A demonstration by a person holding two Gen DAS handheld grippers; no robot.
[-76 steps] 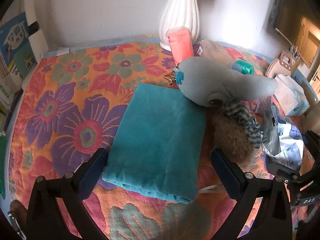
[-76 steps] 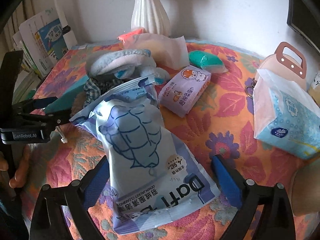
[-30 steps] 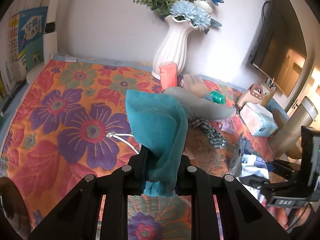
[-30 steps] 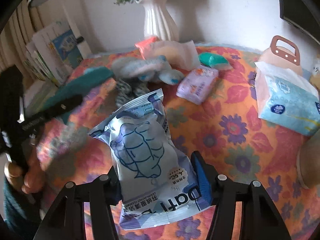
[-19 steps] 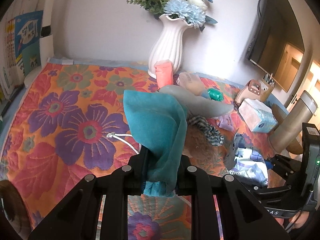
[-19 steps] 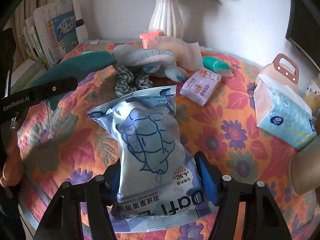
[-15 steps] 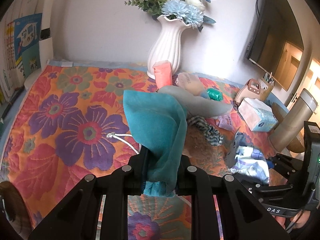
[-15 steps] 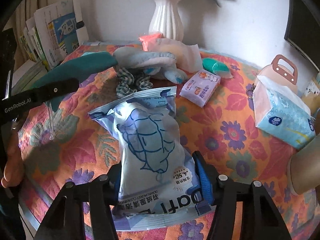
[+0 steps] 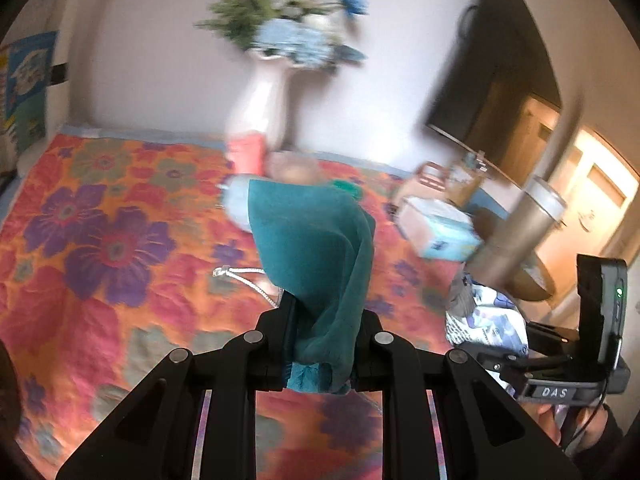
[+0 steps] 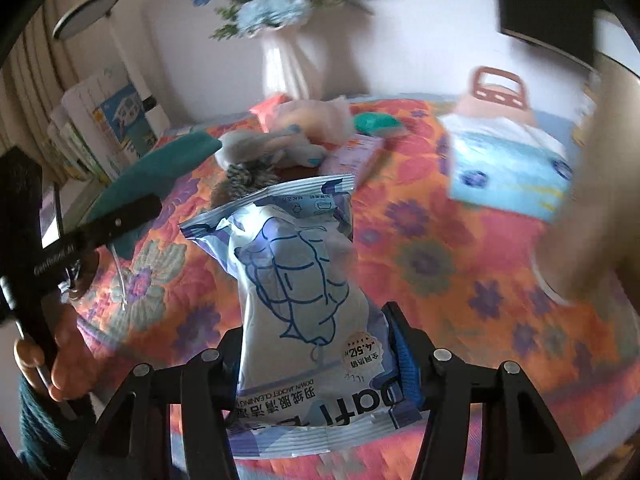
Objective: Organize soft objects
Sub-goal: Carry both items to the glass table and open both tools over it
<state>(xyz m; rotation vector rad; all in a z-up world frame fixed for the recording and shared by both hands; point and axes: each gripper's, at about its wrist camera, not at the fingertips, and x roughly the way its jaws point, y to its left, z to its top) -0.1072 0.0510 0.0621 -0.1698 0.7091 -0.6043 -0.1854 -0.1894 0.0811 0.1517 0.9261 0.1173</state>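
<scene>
Left wrist view: left gripper (image 9: 325, 342) pressed together, pinching teal cloth pouch (image 9: 316, 256), raised clear of floral quilt (image 9: 100, 248); white cord (image 9: 248, 278) dangling below. Blurred vase (image 9: 266, 108) at far wall.

Right wrist view: right gripper (image 10: 316, 344) clamped on blue-white wipes packet (image 10: 300, 280), lifted over near quilt. Grey plush toy (image 10: 264, 144) far centre, tissue pack (image 10: 508, 168) far right.

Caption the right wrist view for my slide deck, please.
Right gripper shut on a pale blue printed plastic pouch above the floral quilt.
</scene>
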